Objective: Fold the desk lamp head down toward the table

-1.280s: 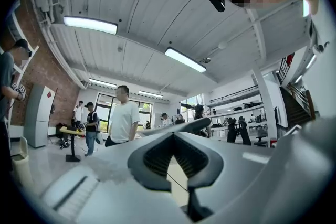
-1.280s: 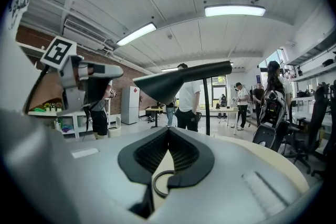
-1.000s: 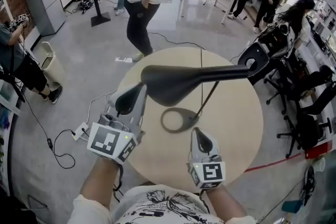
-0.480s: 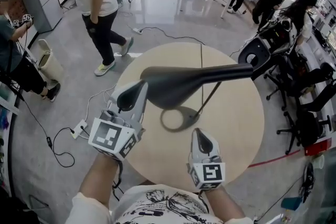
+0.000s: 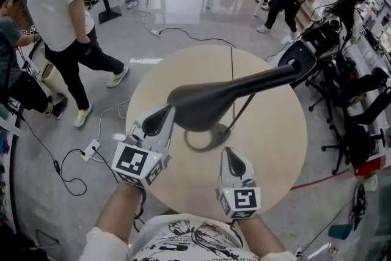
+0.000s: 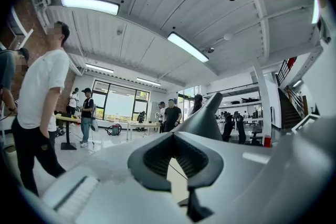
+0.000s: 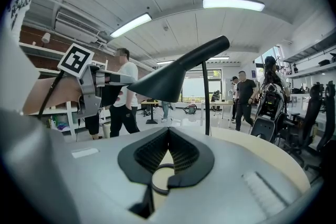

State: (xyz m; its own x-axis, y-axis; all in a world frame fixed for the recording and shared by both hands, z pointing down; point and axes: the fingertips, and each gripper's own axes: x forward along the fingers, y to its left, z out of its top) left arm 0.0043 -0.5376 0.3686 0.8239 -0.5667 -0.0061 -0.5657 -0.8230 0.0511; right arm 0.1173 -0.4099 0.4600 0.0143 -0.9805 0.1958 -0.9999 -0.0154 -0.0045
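A black desk lamp stands on the round wooden table. Its long head lies almost level above the ring base, on a thin stem. My left gripper is shut with its tip at the head's left end and nothing between the jaws; whether it touches I cannot tell. In the left gripper view the head rises just beyond the tip. My right gripper is shut and empty, low near the table's front, short of the base. The right gripper view shows the head, the stem and the left gripper.
A person in a white shirt walks on the floor to the left, and several others stand farther back. Black office chairs crowd the right side. A power strip and cables lie on the floor left of the table.
The left gripper has shifted right and closer under the lamp head's left end. The head's left end sits a little lower and its right end higher. The person in white walked left.
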